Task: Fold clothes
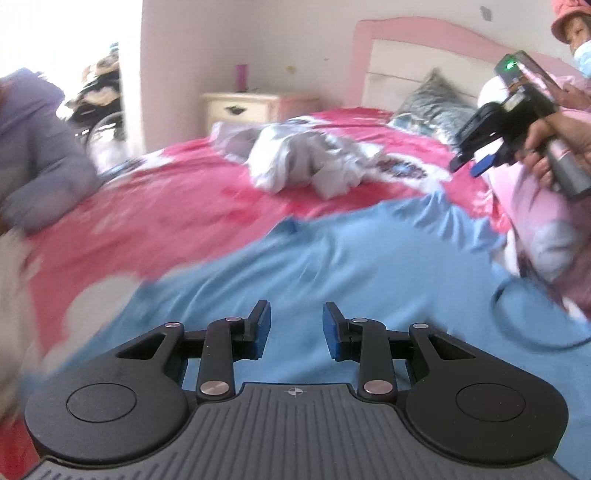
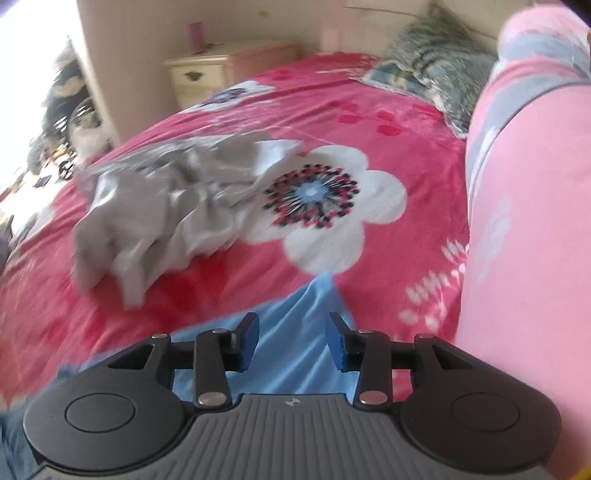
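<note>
Blue cloth [image 1: 332, 258] lies spread on the pink blanket [image 1: 166, 192], filling the lower middle of the frame under my left gripper [image 1: 296, 328], whose fingers stand apart and hold nothing. My right gripper [image 2: 293, 341] is also apart and empty over the cloth's edge. Grey crumpled clothes [image 2: 162, 206] lie at centre left.

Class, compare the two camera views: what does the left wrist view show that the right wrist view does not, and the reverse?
Only the left wrist view shows the right gripper from outside, the pink headboard and a person in a grey coat. Only the right wrist view shows the big white flower whole and a pink sleeve close up. Both show the blue garment, the crumpled grey clothes, the nightstand and open fingers.
</note>
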